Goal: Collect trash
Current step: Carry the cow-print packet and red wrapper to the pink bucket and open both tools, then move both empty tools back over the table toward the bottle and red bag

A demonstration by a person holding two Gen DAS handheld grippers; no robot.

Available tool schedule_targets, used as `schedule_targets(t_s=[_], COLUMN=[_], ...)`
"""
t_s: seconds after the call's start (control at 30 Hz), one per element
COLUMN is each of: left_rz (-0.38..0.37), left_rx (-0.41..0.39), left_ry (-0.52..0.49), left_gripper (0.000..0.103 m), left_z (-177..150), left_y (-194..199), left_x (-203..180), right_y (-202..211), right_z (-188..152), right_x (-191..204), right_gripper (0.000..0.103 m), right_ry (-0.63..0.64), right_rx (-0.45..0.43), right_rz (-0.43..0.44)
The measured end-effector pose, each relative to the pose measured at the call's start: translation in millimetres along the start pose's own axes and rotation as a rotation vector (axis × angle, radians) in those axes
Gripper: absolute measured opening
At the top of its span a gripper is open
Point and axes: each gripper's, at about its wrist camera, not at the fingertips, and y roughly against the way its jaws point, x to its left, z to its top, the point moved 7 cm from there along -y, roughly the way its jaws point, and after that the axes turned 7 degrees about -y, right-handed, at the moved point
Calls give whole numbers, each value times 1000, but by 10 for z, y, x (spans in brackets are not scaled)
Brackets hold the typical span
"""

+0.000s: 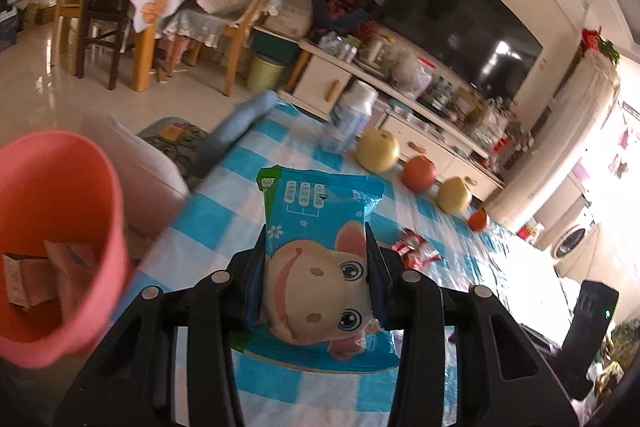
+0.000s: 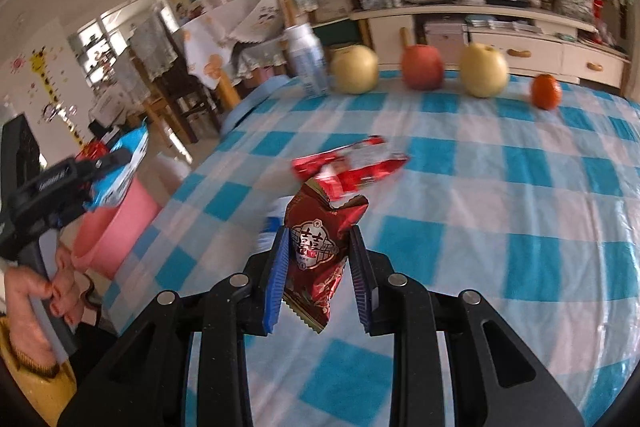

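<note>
My left gripper [image 1: 320, 263] is shut on a blue snack packet with a cartoon face [image 1: 316, 251] and holds it above the table's left edge, beside the pink bin [image 1: 60, 227]. The bin holds some paper scraps [image 1: 36, 279]. My right gripper [image 2: 320, 267] is shut on a dark red wrapper [image 2: 320, 251] over the checked tablecloth [image 2: 500, 207]. A red and white wrapper [image 2: 356, 167] lies on the cloth just beyond it; it also shows in the left wrist view [image 1: 416, 247]. The left gripper with its blue packet [image 2: 124, 163] shows at the left over the pink bin [image 2: 116, 227].
Two yellow pears [image 2: 356, 69] [image 2: 484, 75], a red apple [image 2: 422, 67], a small orange [image 2: 545, 91] and a white bottle [image 2: 308, 63] stand along the table's far edge. A blue cloth [image 2: 256, 99] lies at the far left corner. Chairs and a TV cabinet stand beyond.
</note>
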Motion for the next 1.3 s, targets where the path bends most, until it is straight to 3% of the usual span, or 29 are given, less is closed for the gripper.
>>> schedule_targets(t_s=[0.33,0.67,0.9,1.1,1.17,1.3], left_rz=[111,230,242,242,244,236], left_rx=[-68,-112,-124,-120,-110,-123], left_ry=[85,241,332,411,433,462], left_gripper=[44,44,44,44,50,81], left_z=[230,275,240,185,162,158], left_y=[329,592,652,657,637,658], left_x=[732,1649,2080,2367,2418,2477], right_y=[-237,-545,-867,-1164,-1295,-1378], right_z=[-48,30,4,-106,-149,-164], right_x=[1018,2163,2895,3241,3302,3232], right_gripper=[31,31,31,34,35,68], right_ry=[103,233,323,351,348,307], right_rx=[38,68,98,132,145,134], right_rz=[121,236,290,312,305,269])
